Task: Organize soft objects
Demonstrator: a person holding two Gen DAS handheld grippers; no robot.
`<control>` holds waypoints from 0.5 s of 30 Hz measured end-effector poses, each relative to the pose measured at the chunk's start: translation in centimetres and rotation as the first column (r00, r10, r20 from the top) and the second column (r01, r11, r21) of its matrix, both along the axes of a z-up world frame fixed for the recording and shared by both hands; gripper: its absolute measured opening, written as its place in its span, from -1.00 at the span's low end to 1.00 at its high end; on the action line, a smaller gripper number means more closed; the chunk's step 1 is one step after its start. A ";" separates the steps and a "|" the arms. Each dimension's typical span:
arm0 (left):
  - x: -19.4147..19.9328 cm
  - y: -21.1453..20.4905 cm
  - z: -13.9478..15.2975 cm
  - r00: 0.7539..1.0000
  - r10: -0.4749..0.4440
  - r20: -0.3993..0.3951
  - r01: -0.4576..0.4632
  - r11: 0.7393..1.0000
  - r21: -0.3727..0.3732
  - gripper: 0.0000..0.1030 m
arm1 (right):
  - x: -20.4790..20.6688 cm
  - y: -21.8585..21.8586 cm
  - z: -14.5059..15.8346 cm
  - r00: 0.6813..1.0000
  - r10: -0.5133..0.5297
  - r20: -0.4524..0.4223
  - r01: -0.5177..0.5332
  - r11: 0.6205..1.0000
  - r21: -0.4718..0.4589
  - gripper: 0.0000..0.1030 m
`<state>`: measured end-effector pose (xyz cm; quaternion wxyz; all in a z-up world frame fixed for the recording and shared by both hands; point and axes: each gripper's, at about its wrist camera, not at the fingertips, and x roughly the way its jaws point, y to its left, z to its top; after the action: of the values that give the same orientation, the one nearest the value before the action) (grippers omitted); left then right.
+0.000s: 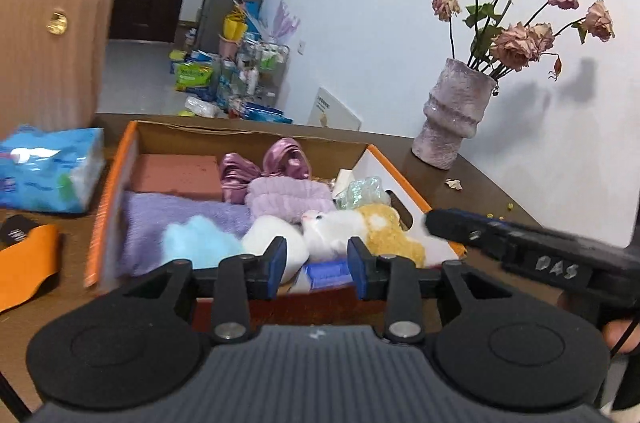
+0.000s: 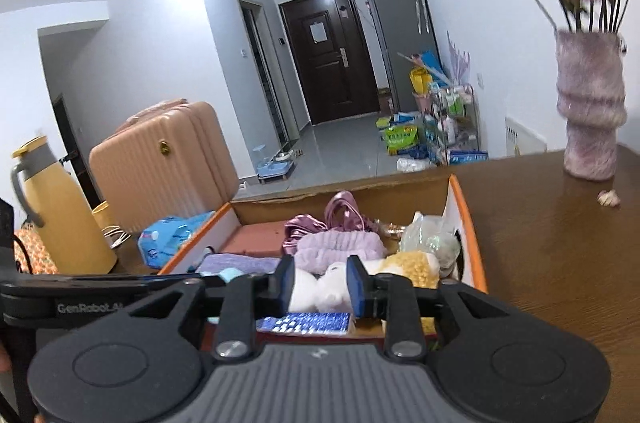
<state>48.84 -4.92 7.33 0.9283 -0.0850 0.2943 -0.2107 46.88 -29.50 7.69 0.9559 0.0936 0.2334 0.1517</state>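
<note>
An orange-edged cardboard box (image 1: 120,159) on the brown table holds soft things: a purple towel (image 1: 180,219), a light blue plush (image 1: 200,243), a white plush (image 1: 268,235), a white and yellow toy cat (image 1: 360,227), a lilac headband (image 1: 288,199), a satin bow (image 1: 264,163) and a pink sponge block (image 1: 176,175). My left gripper (image 1: 317,265) is open and empty above the box's near edge. My right gripper (image 2: 320,285) is open and empty over the same edge; it also shows at the right of the left wrist view (image 1: 500,239). The box (image 2: 468,223) and cat (image 2: 408,267) show in the right wrist view.
A blue tissue pack (image 1: 48,167) and an orange cloth (image 1: 28,263) lie left of the box. A pink vase of dried roses (image 1: 452,119) stands at the back right, with petals by it. A pink suitcase (image 2: 160,159) and a yellow jug (image 2: 60,207) stand to the left.
</note>
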 end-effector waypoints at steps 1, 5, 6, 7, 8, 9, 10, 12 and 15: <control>-1.0 0.4 0.2 1.000 0.015 0.007 -0.015 1.000 0.011 -0.31 | -0.9 0.0 0.5 1.000 0.003 0.005 -0.003 1.000 -0.011 -0.32; -5.2 2.0 0.4 0.996 0.090 0.029 -0.092 0.994 0.064 0.12 | -4.9 0.6 2.0 0.999 0.038 0.024 -0.036 0.994 -0.101 -0.03; -6.2 2.2 0.2 0.994 0.103 0.032 -0.105 0.991 0.077 0.17 | -5.9 0.9 2.0 0.999 0.046 0.027 -0.042 0.990 -0.133 0.09; -7.4 2.4 0.1 0.992 0.120 0.048 -0.124 0.987 0.100 0.24 | -6.7 1.0 1.9 0.998 0.048 0.029 -0.043 0.987 -0.155 0.12; -8.6 2.6 -0.1 0.987 0.145 0.070 -0.153 0.981 0.121 0.50 | -7.8 1.2 1.7 0.999 0.046 0.027 -0.040 0.984 -0.172 0.14; -10.0 2.8 -0.3 0.978 0.184 0.102 -0.197 0.971 0.137 0.65 | -8.7 1.2 1.3 0.999 0.039 0.023 -0.034 0.984 -0.177 0.18; -11.3 2.9 -0.5 0.965 0.220 0.145 -0.240 0.960 0.141 0.85 | -9.5 1.2 1.0 0.999 0.034 0.032 -0.028 0.985 -0.173 0.35; -14.0 3.0 -1.0 0.933 0.266 0.242 -0.304 0.943 0.137 0.96 | -11.7 1.0 0.1 0.994 0.008 0.110 0.009 0.988 -0.155 0.84; -16.4 3.0 -2.1 0.921 0.252 0.298 -0.304 0.942 0.142 0.96 | -15.3 1.4 -1.8 0.944 -0.091 0.317 0.154 0.972 -0.178 1.00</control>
<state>32.40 -1.91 5.27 0.9844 -0.0091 0.1657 -0.0577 31.58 -28.09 5.86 0.9926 -0.0135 0.0901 0.0801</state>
